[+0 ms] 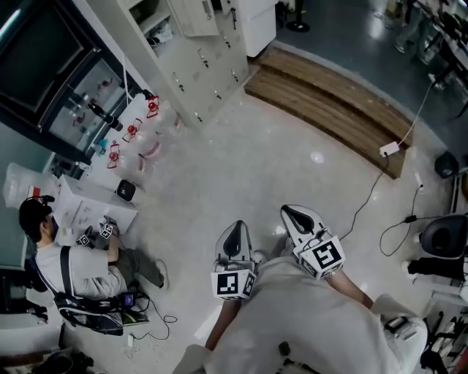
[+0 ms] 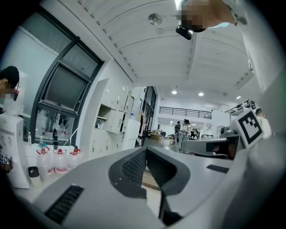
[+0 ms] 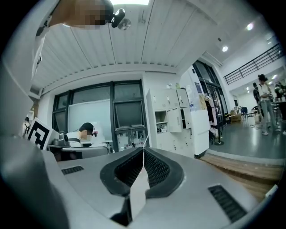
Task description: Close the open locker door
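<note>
Hanging open, the locker door (image 1: 196, 14) bares a cluttered compartment (image 1: 159, 31); left tool (image 1: 235, 228) and right tool (image 1: 294, 213) sit pressed together.

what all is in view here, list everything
lockers: one bank, white, against the wall at the head view's top
open locker door: one, white, upper part of the bank
water bottles: three, clear with red tops, on the floor by the window
window: one, dark frame, left
wooden platform: one, brown, right of the lockers
power strip: one, white, by the platform's end, cable trailing
seated person: one, pale top, black cap, on the floor at left
left claw: one, grey, shut, empty
right claw: one, grey, shut, empty
</note>
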Available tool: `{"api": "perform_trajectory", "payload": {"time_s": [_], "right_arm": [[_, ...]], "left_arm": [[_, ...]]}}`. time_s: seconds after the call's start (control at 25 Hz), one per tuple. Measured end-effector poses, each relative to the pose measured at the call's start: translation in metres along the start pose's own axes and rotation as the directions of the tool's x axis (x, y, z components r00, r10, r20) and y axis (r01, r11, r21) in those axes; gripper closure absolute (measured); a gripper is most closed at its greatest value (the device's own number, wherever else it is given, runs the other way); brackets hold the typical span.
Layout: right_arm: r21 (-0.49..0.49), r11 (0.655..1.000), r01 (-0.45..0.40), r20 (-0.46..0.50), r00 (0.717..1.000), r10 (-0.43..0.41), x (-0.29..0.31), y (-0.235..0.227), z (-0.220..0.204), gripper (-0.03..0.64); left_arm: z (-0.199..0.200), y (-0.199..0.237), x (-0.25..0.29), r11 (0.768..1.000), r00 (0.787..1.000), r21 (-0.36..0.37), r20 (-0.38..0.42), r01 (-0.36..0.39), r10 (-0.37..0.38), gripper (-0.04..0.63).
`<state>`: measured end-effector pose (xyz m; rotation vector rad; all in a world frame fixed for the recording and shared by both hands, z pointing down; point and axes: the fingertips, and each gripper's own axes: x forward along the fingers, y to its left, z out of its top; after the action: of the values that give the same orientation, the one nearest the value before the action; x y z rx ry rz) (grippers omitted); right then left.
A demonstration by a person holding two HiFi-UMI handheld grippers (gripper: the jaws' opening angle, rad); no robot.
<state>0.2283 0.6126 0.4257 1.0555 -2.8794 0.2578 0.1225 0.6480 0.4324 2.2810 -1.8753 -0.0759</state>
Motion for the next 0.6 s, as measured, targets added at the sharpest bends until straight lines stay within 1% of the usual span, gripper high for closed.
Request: {"api": "perform_trajectory", "payload": {"time_s": [0.12,0.28,0.48,0.6], "right_arm": [[0.022,1.000,-0.023,0.052,0.998,0.022,-0.003,-0.021,0.011,0.588],[0.024,0.998,-0.056,0.074,0.996,0.054,-0.008,-0.048,0.017,0.588],[0.029,0.996,-0.079,0.074,0.994,0.076,-0.016,-0.077,0.013,0.586],[0.025,0.996,-0.085,0.075,0.994,0.083,-0.018,-0.086,0.014,0.586]], "left_arm": [[0.006,-0.014,0.014,1.000,1.000,0.019,0.016,-0.013,0.013,0.588],[0.002,-0.035,0.031,0.998,1.000,0.049,0.013,-0.028,0.028,0.588],[-0.006,-0.062,0.047,0.998,0.998,0.026,0.003,-0.064,0.064,0.588],[-0.009,-0.066,0.054,0.997,0.997,0.027,-0.001,-0.075,0.075,0.588]]}}
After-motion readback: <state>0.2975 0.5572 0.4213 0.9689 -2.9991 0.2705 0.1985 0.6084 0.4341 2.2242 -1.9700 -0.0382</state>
